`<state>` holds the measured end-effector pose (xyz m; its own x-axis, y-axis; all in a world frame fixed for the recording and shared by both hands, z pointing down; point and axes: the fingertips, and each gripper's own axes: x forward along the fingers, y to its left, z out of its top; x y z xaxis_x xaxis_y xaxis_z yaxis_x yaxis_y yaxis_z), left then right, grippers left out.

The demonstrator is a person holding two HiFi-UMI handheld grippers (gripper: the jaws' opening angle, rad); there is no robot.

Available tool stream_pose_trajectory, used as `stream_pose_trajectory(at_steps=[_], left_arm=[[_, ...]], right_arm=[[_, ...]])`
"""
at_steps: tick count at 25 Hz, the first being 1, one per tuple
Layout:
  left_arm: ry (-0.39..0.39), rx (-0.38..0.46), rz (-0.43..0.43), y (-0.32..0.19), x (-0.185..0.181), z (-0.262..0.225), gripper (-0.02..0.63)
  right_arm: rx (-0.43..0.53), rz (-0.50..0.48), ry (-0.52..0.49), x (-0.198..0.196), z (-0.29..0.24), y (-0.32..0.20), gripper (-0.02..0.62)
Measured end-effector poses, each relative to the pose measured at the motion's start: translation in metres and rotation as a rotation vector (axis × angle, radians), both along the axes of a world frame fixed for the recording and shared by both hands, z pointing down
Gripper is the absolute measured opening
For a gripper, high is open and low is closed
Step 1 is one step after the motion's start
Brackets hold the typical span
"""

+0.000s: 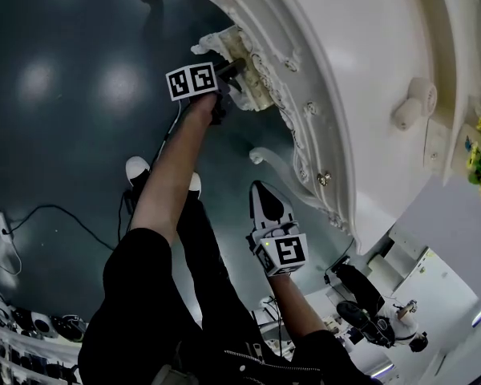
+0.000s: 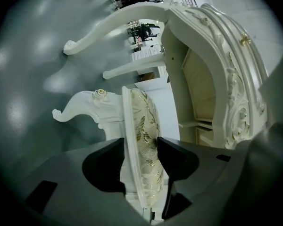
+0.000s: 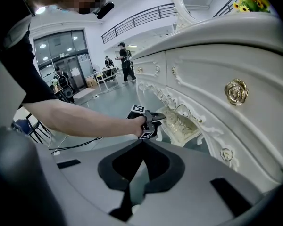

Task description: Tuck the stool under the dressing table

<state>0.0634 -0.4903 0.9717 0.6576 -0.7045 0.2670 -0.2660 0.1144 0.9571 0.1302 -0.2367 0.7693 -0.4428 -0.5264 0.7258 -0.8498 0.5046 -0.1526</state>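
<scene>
Left gripper (image 2: 141,147) clamps stool (image 2: 140,121) seat edge; right gripper (image 3: 142,145) closed, empty. Best: push toward 3 o'clock in head view, under dressing table (image 1: 345,70), seat level.

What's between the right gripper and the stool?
Bare floor and the curled foot of the dressing table's leg, in the head view. The right gripper view shows the left gripper just before the stool, clamped on its seat edge.

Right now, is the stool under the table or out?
Partly under: the stool sticks out from beneath the table edge; left gripper grips it.
</scene>
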Motion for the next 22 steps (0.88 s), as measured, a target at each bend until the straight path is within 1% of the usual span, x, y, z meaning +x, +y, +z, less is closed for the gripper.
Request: stream_pose_trajectory(at_steps=[3,5,7,8,10,11,13,17,18,22], left_arm=[[-0.077,0.030,0.042,0.013,-0.009,-0.005,0.208],[-0.132,0.042,0.089,0.031,-0.013,-0.007,0.159],[-0.181,0.062,0.136,0.050,-0.017,-0.013,0.091],[-0.196,0.074,0.146,0.059,-0.021,-0.019,0.061],[-0.211,0.091,0.145,0.072,-0.031,-0.032,0.039],[-0.227,0.101,0.148,0.078,-0.036,-0.039,0.033],[-0.288,0.123,0.180,0.090,-0.046,-0.056,0.027],[-0.462,0.192,0.259,0.111,-0.072,-0.103,0.023],[-0.489,0.209,0.268,0.116,-0.076,-0.118,0.023],[-0.550,0.265,0.284,0.135,-0.093,-0.181,0.021]], right_arm=[[0.009,0.017,-0.018,-0.006,0.000,-0.003,0.008],[0.016,0.019,-0.024,-0.012,-0.003,-0.006,0.008],[0.032,0.015,-0.022,-0.020,-0.009,-0.008,0.008],[0.039,0.014,-0.027,-0.024,-0.013,-0.008,0.008],[0.044,0.018,-0.047,-0.032,-0.022,-0.008,0.008],[0.046,0.023,-0.056,-0.036,-0.026,-0.008,0.008],[0.054,0.032,-0.069,-0.043,-0.036,-0.007,0.008],[0.081,0.042,-0.095,-0.055,-0.062,-0.011,0.008],[0.086,0.047,-0.100,-0.054,-0.071,-0.011,0.008],[0.125,0.046,-0.114,-0.054,-0.114,-0.013,0.008]])
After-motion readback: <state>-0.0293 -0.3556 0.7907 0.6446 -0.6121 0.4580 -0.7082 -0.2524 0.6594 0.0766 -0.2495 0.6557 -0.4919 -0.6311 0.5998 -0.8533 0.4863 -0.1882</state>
